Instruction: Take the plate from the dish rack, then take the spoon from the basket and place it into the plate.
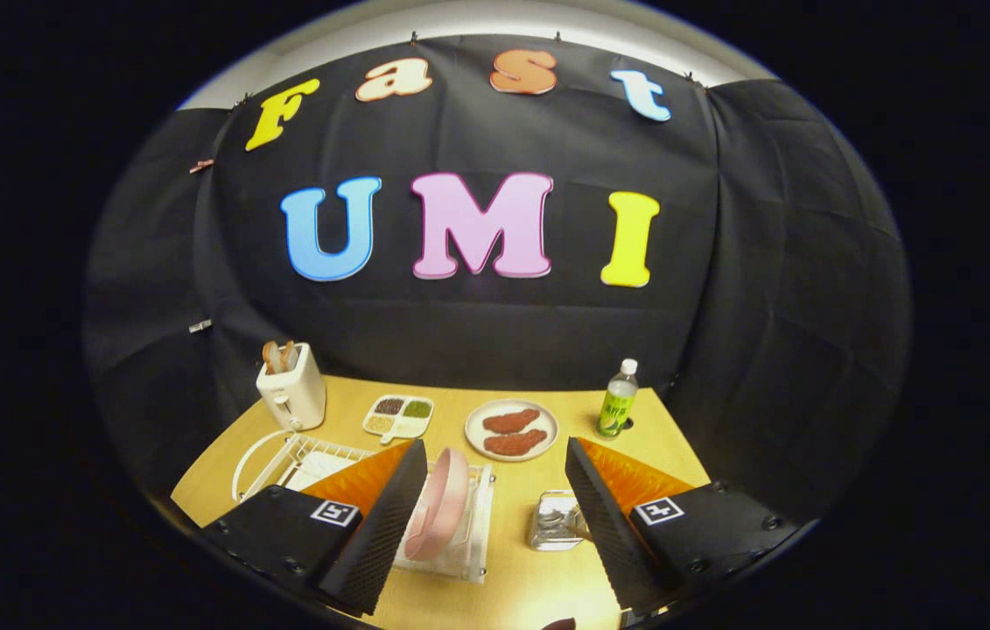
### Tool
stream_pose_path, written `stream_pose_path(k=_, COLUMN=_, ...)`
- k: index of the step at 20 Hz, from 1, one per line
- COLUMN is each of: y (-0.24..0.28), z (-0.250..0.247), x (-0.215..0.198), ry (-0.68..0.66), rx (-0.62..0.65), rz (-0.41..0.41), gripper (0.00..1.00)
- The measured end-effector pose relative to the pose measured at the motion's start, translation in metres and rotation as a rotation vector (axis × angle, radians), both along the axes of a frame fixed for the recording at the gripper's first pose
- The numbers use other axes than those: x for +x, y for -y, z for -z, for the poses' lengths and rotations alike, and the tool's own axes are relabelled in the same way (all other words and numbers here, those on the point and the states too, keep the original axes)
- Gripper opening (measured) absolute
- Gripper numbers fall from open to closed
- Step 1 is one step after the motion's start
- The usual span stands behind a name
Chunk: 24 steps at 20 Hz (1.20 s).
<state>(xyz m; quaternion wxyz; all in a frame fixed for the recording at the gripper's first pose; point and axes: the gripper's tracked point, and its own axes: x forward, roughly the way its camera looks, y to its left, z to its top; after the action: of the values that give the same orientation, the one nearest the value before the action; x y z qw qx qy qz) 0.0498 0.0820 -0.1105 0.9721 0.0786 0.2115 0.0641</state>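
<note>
Fingers of the gripper (pixel 490 516) are standing wide apart and holding nothing, hovering above the table (pixel 538 586). Low in the frame, just left of centre, the pink plate (pixel 436 516) is sitting upright on its edge in the white dish rack (pixel 284 459), close to the left finger. Lower right of centre, the basket (pixel 556 522) with the spoon is waiting by the right finger. I'd be easing down, straddling the plate's rim squarely before closing, keeping clear of the rack wires.
</note>
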Motion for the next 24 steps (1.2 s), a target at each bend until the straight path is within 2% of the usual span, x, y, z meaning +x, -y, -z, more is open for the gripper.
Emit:
stream_pose_path(k=5, y=-0.041, z=0.068, x=0.022, ry=-0.194, rx=-0.021, rz=-0.043, gripper=0.96)
stream_pose_path(k=7, y=-0.055, z=0.087, x=0.033, ry=-0.233, rx=-0.020, rz=-0.044, gripper=0.91)
stream_pose_path(k=11, y=-0.062, z=0.130, x=0.045, ry=-0.327, rx=-0.071, rz=0.009, gripper=0.78)
stream_pose_path(k=13, y=-0.065, z=0.141, x=0.048, ry=-0.344, rx=-0.072, rz=0.034, gripper=0.67)
stream_pose_path(k=14, y=-0.068, z=0.147, x=0.050, ry=-0.354, rx=-0.072, rz=0.044, gripper=0.56)
stream_pose_path(k=16, y=-0.073, z=0.156, x=0.053, ry=-0.378, rx=-0.055, rz=0.059, gripper=0.44)
stream_pose_path(k=19, y=-0.073, z=0.157, x=0.057, ry=-0.391, rx=-0.055, rz=0.107, gripper=0.32)
stream_pose_path(k=22, y=-0.067, z=0.154, x=0.054, ry=-0.394, rx=-0.096, rz=0.132, gripper=0.26)
stream_pose_path(k=24, y=-0.066, z=0.147, x=0.052, ry=-0.387, rx=-0.111, rz=0.140, gripper=0.26)
